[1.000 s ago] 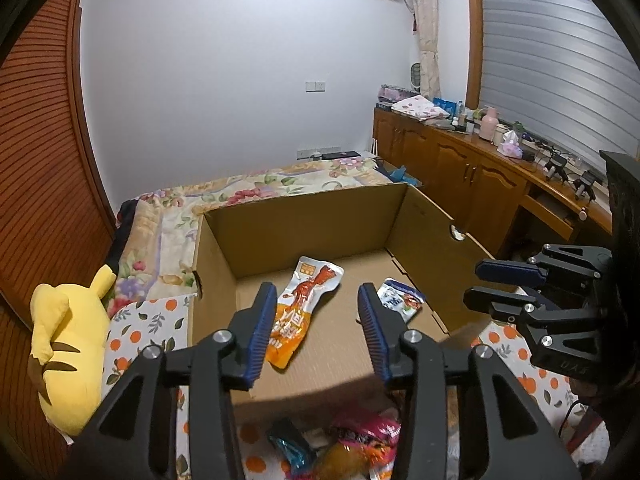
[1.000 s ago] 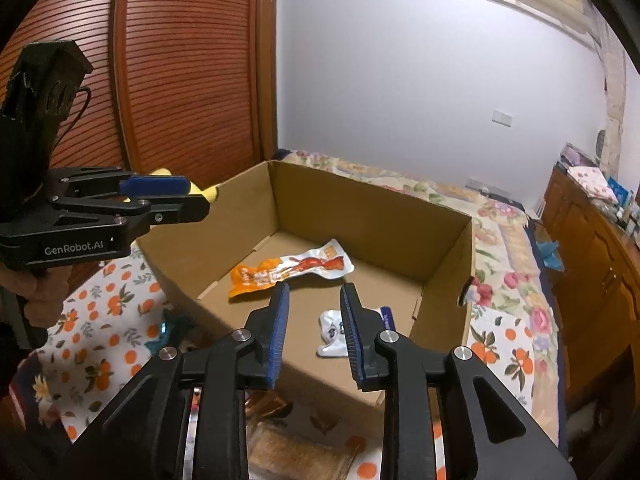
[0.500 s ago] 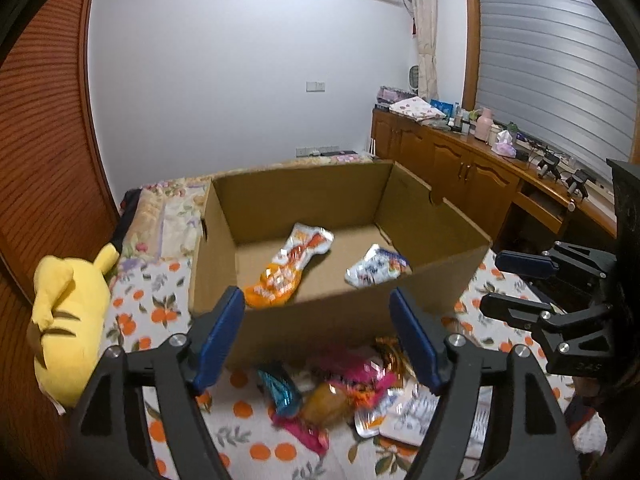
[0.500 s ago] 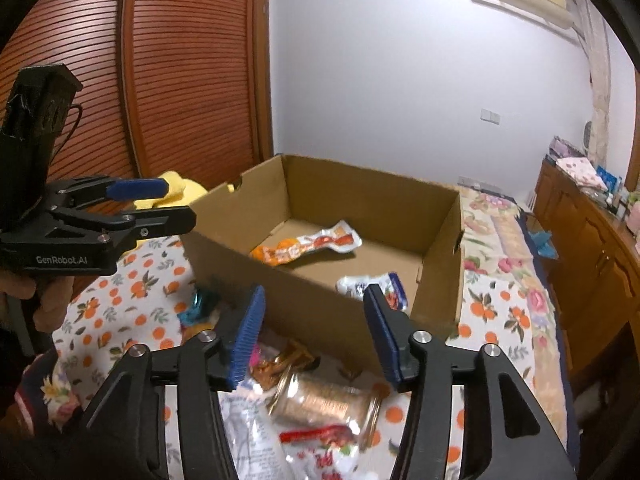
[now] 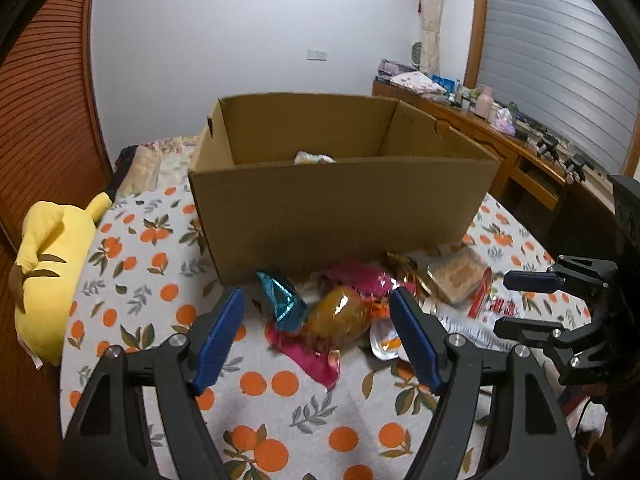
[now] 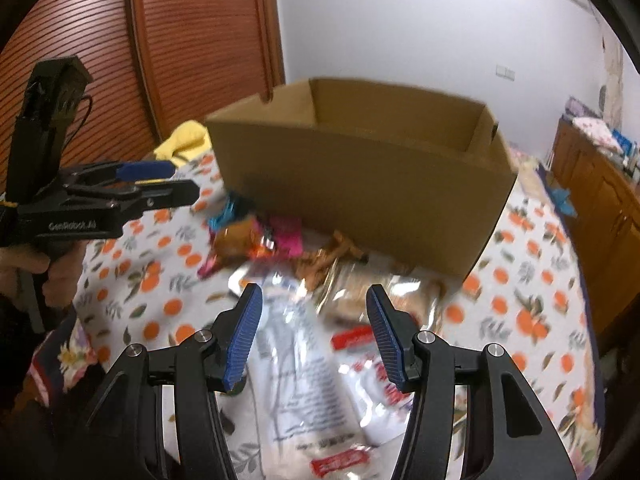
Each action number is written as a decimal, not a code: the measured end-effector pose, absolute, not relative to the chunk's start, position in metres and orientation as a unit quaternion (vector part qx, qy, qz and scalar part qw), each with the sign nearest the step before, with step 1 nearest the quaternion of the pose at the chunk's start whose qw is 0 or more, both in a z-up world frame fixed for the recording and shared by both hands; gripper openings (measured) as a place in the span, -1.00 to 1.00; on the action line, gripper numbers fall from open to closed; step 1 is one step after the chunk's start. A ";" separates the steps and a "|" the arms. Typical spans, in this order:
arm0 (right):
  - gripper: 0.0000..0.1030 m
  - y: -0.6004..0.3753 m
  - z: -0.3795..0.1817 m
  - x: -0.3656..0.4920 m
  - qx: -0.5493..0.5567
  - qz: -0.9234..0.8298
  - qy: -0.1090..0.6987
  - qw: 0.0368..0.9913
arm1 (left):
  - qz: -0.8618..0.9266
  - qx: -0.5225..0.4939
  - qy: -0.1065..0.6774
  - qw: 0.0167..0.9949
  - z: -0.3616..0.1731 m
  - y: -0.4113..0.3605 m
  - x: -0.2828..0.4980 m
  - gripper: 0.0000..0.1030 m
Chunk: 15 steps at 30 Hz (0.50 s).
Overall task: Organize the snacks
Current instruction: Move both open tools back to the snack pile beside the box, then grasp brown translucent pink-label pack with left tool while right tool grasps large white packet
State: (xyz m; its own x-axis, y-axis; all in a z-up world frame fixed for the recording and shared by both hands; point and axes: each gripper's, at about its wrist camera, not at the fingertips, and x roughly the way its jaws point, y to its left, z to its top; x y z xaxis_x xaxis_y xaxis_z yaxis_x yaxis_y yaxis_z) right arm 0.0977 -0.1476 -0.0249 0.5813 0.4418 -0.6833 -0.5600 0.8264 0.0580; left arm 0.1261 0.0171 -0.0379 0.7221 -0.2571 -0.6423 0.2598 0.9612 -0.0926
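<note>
A brown cardboard box (image 5: 340, 208) stands on the orange-print cloth; a snack packet (image 5: 314, 157) peeks over its near wall. Loose snacks lie in front of it: a teal wrapper (image 5: 280, 298), an amber pouch (image 5: 338, 318), a pink packet (image 5: 356, 280) and a clear cracker pack (image 5: 456, 276). My left gripper (image 5: 316, 340) is open and empty, just before the amber pouch. My right gripper (image 6: 314, 338) is open and empty above a clear white-and-red bag (image 6: 304, 380), with the box (image 6: 360, 184) behind. The right gripper also shows in the left wrist view (image 5: 524, 304).
A yellow plush toy (image 5: 52, 264) lies at the cloth's left edge. A wooden cabinet (image 5: 520, 152) with clutter runs along the right wall. Ribbed wooden doors (image 6: 160, 60) stand at the left. The left gripper and hand show in the right wrist view (image 6: 120, 196).
Both grippers have pulled back from over the box and dropped low toward the snack pile in front of it. Both have opened wider. The box's inside is now mostly hidden.
</note>
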 end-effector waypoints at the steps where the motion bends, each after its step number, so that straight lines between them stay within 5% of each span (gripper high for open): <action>1: 0.08 -0.147 -0.028 0.097 -0.081 0.285 0.364 0.883 | -0.143 0.003 0.346 0.927 -0.040 0.017 0.126 0.46; 15: 0.12 -0.133 -0.064 0.094 -0.098 0.294 0.410 0.858 | -0.214 0.055 0.374 0.901 -0.063 -0.003 0.150 0.20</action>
